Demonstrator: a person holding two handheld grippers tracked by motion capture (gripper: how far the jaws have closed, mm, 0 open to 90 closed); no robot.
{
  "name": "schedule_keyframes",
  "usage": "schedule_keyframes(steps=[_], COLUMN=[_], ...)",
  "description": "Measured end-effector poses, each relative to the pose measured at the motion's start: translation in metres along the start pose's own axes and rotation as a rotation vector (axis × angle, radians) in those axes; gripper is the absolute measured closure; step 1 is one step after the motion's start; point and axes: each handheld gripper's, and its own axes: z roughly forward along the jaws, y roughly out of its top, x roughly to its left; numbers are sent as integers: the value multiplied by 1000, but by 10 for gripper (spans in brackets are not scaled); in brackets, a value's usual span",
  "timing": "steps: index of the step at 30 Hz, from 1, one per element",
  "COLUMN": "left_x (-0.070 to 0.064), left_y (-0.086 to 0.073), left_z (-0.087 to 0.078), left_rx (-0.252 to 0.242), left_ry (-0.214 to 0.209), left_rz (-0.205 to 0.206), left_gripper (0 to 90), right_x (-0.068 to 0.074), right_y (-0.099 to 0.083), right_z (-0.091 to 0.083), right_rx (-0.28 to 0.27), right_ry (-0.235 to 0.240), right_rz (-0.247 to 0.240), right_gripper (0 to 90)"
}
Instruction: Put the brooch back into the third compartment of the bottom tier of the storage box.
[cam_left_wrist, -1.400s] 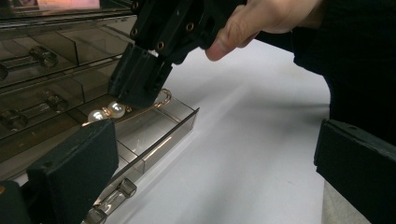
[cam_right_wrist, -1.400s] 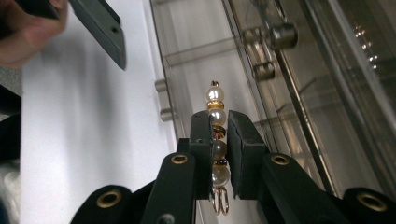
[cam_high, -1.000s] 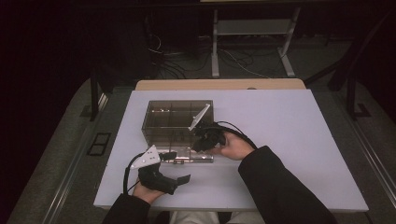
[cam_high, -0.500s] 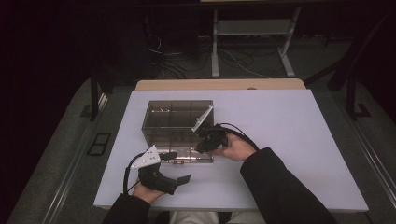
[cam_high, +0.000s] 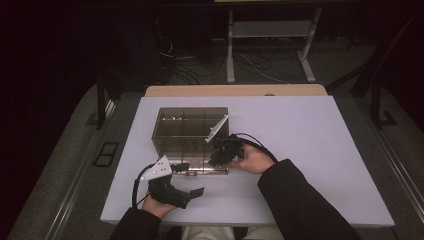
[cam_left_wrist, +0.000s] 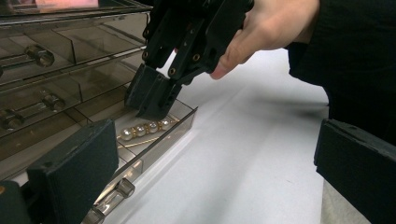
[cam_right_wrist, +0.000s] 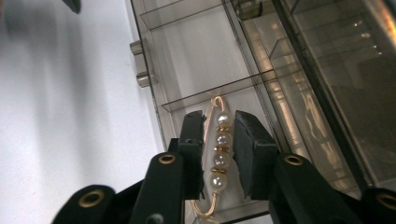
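Right gripper (cam_high: 216, 159) reaches from about 3 o'clock into the pulled-out bottom drawer (cam_high: 200, 170) of a smoky clear organiser box (cam_high: 190, 131) at mid-table in the high view, its grey plate tilted up against the box's right wall. Left gripper (cam_high: 192, 179) rests at 7 o'clock of the box on the white table (cam_high: 310, 150), held low in the person's hand, its tips just beside the drawer front.

Seen from the left gripper view, that gripper's own two black pads stand far apart with nothing between them (one at lower left, one at far right). Beyond them the right gripper (cam_left_wrist: 154, 100) dips its tips into the end compartment of the drawer (cam_left_wrist: 180, 123), directly over a pearl pin (cam_left_wrist: 142, 130) lying on the drawer floor.

Looking down the right gripper view, the right gripper (cam_right_wrist: 219, 149) has its pads set narrowly either side of the pearl pin (cam_right_wrist: 219, 154), a gold wire strung with four pearls. Both pads sit just beside the pearls; whether they actually pinch them is hard to judge. At 10 o'clock of the pin, two knobs (cam_right_wrist: 140, 65) jut from the drawer (cam_right_wrist: 196, 56) front.
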Motion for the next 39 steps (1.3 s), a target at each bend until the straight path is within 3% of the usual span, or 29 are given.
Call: schedule_keyframes(steps=[19, 30, 39], left_x=[-1, -1, -1], left_y=[0, 0, 0], left_z=[1, 1, 1], left_rx=[0, 2, 2], left_ry=[0, 1, 3], left_rz=[1, 1, 0], left_gripper=[0, 0, 0], right_x=[10, 9, 6], right_y=[-11, -27, -43], right_z=[-33, -53, -65], right_rx=[-55, -92, -123], right_ry=[2, -11, -10], right_rz=[3, 48, 81], right_gripper=[408, 201, 108])
